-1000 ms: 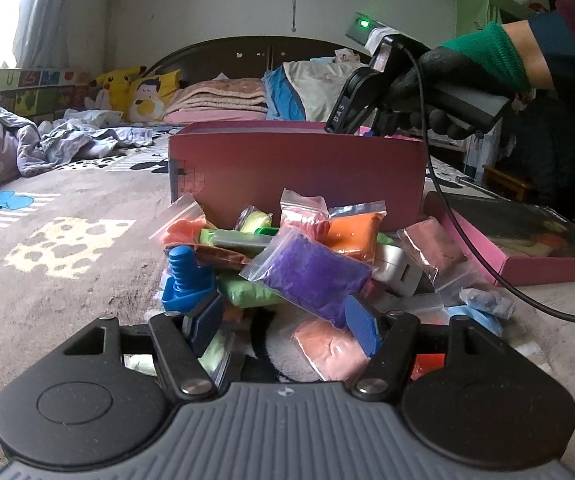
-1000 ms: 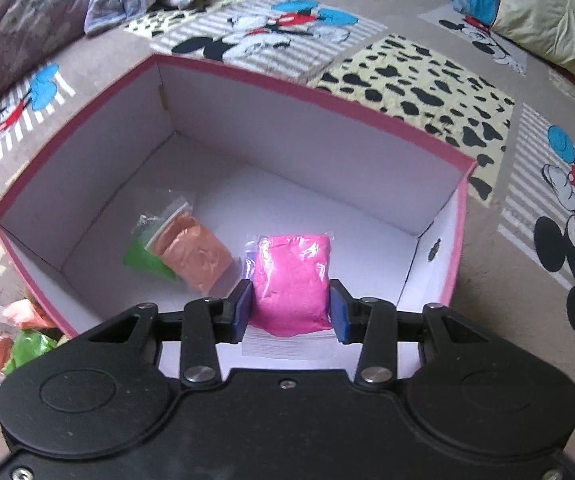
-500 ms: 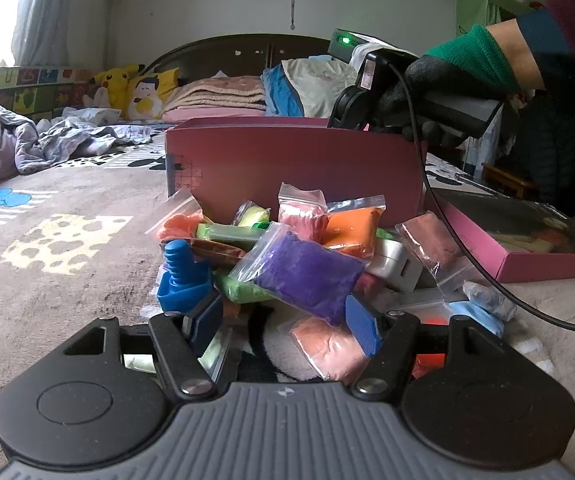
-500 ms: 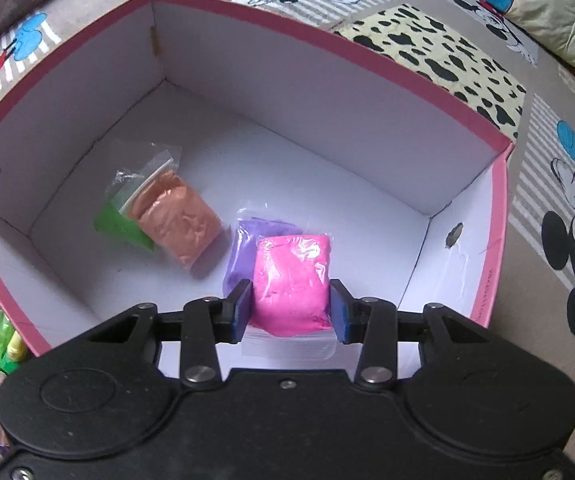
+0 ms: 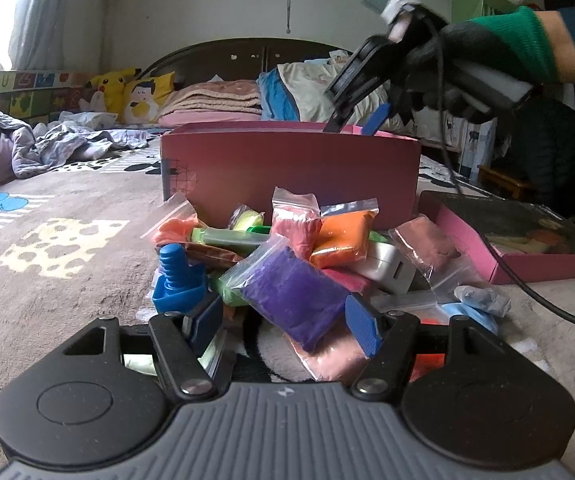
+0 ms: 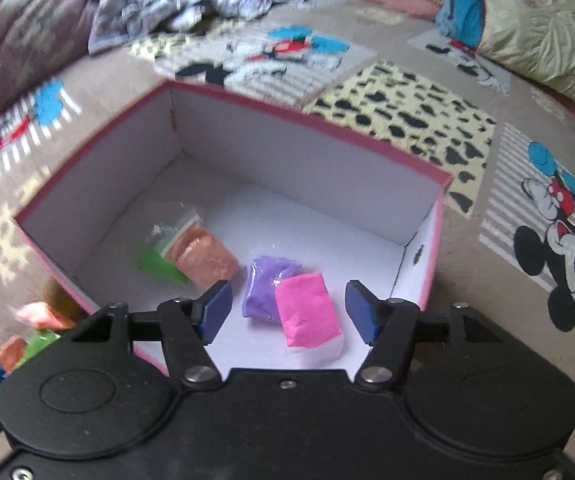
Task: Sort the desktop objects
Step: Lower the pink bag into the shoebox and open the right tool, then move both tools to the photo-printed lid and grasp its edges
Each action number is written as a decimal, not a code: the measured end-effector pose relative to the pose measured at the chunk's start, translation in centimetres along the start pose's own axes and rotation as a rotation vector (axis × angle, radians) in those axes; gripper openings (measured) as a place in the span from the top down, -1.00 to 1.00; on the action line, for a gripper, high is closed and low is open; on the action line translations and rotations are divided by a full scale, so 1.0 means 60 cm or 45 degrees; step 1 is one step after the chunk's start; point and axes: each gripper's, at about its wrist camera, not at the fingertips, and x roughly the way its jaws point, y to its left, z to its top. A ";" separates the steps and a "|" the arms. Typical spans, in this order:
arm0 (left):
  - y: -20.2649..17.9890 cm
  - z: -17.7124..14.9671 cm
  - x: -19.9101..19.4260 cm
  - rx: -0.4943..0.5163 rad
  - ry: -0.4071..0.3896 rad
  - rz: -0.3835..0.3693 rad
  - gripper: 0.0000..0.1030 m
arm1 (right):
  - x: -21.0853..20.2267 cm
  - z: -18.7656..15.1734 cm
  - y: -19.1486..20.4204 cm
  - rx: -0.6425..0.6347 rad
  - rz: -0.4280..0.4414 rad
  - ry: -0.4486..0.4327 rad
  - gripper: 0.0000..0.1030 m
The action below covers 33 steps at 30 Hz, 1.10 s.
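Note:
In the right wrist view my right gripper (image 6: 289,314) is open and empty above the pink box (image 6: 311,120). A pink clay bag (image 6: 307,312) lies on the box floor beside a purple bag (image 6: 267,284), an orange bag (image 6: 203,256) and a green bag (image 6: 155,264). In the left wrist view my left gripper (image 5: 285,322) is open, low on the rug in front of a pile of clay bags; a purple bag (image 5: 291,292) lies between its fingers, untouched as far as I can tell. The right gripper (image 5: 357,120) shows above the pink box (image 5: 287,172).
The pile also holds an orange bag (image 5: 343,236), a blue plastic screw toy (image 5: 177,276), a white block (image 5: 389,266) and other bags. The pink box lid (image 5: 527,240) lies right of the pile. A cable (image 5: 527,284) trails across the rug. Bedding and pillows lie behind.
My right gripper has opened and let go of the pink clay bag, which now lies on the box floor. The gripper has risen and pulled back. My left gripper has barely moved.

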 end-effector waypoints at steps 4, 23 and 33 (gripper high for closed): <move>-0.003 -0.001 -0.003 0.007 -0.018 -0.007 -0.30 | -0.054 -0.026 -0.008 0.084 0.032 -0.108 -0.34; -0.031 -0.003 -0.012 0.100 0.017 0.004 -0.30 | -0.261 -0.383 -0.105 0.650 -0.064 -0.411 -0.67; -0.104 0.046 -0.011 0.194 0.096 -0.229 -0.30 | -0.283 -0.537 -0.164 0.906 -0.214 -0.504 -0.72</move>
